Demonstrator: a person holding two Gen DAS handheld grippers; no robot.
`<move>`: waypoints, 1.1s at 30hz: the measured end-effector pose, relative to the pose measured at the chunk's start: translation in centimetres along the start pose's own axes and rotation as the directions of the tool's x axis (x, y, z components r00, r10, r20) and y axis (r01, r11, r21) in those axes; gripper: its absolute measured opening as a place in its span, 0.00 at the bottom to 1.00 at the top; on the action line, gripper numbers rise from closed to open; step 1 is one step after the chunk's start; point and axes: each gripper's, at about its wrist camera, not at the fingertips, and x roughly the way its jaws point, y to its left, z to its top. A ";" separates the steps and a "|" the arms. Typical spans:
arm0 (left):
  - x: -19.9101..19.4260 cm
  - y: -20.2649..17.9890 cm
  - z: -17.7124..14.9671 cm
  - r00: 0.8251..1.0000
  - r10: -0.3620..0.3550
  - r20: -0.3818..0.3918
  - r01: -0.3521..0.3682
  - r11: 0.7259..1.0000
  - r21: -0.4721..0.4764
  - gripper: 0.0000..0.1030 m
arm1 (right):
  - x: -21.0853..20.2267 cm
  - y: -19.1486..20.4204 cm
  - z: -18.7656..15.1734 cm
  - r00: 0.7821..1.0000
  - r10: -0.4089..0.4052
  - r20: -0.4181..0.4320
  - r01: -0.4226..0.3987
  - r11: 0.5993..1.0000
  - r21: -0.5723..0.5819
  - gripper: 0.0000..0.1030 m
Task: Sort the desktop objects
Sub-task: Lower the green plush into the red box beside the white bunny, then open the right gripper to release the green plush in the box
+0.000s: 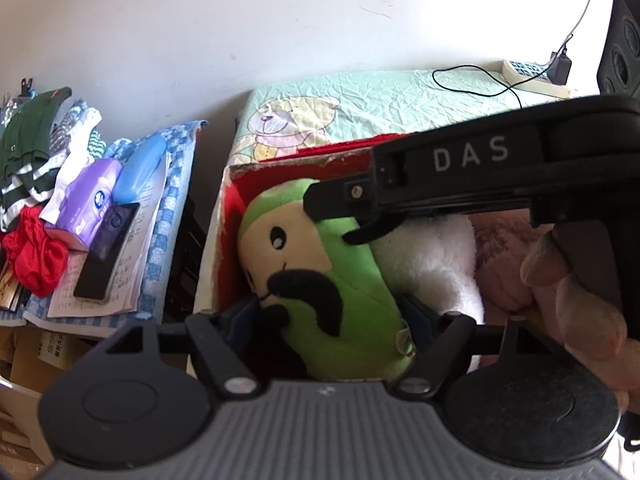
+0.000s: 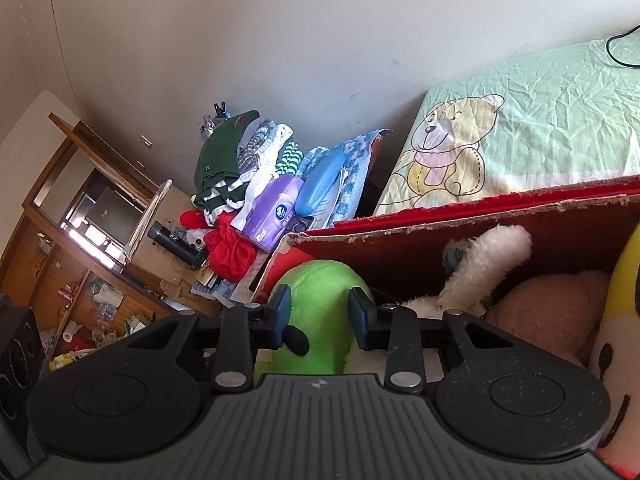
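A green plush toy (image 1: 320, 248) with a cream face lies in a red-lined cardboard box (image 1: 224, 216), beside a white plush (image 1: 432, 256) and a pink one (image 1: 504, 256). My left gripper (image 1: 334, 320) stands wide open, one finger on each side of the toy's lower body. My right gripper (image 1: 332, 220), held by a hand (image 1: 572, 300), comes in from the right. In the right wrist view the right gripper (image 2: 319, 308) is shut on the green plush toy (image 2: 320, 276), its blue pads (image 2: 282, 304) pinching the head. A yellow plush (image 2: 620, 340) fills the box's (image 2: 440, 240) right side.
Left of the box, a low stand holds a clothes pile (image 1: 28, 160), a purple tissue pack (image 1: 90, 196), a blue case (image 1: 140, 168) and a black phone (image 1: 106, 252) on papers. Behind is a bed (image 1: 360, 108) with a bear sheet, power strip (image 1: 528, 74) and cable. A black speaker (image 1: 624, 40) stands far right.
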 end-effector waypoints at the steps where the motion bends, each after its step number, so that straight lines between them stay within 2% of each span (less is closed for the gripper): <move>1: 0.0 0.1 0.0 1.000 -0.002 -0.003 0.002 1.000 0.003 0.77 | 0.1 0.0 0.0 1.000 0.003 -0.002 -0.003 1.000 0.001 0.33; 4: -0.2 -0.5 0.0 1.000 0.027 -0.009 -0.026 0.999 0.025 0.77 | 0.1 0.0 0.0 1.000 0.006 -0.005 -0.006 1.000 0.001 0.33; 8: -0.9 -1.2 0.0 0.997 0.070 0.036 -0.073 0.994 0.084 0.75 | 0.2 0.0 0.0 1.000 -0.001 -0.008 0.001 1.000 -0.001 0.32; 13: -1.5 -0.6 -0.1 0.998 0.050 0.041 -0.053 0.996 0.072 0.75 | 0.2 0.0 0.0 1.000 0.001 -0.013 -0.001 1.000 0.000 0.31; 17: -1.2 0.0 -0.2 0.999 0.046 0.014 -0.047 0.997 0.057 0.74 | 0.3 0.2 -0.1 1.000 0.011 -0.023 -0.012 1.000 -0.017 0.31; 24: -1.9 -0.5 -0.2 0.997 0.073 0.021 -0.074 0.995 0.059 0.71 | 0.3 0.3 -0.2 1.000 0.014 -0.024 -0.014 1.000 -0.021 0.31; 29: -2.5 -1.0 -0.6 0.994 0.099 0.045 -0.102 0.990 0.095 0.70 | 0.1 0.3 -0.1 0.999 0.034 -0.023 -0.034 0.999 -0.013 0.31; 33: -2.2 -0.3 -0.4 0.996 0.082 0.024 -0.083 0.995 0.053 0.70 | 0.2 0.7 -0.3 0.999 0.025 -0.026 -0.026 0.999 -0.036 0.31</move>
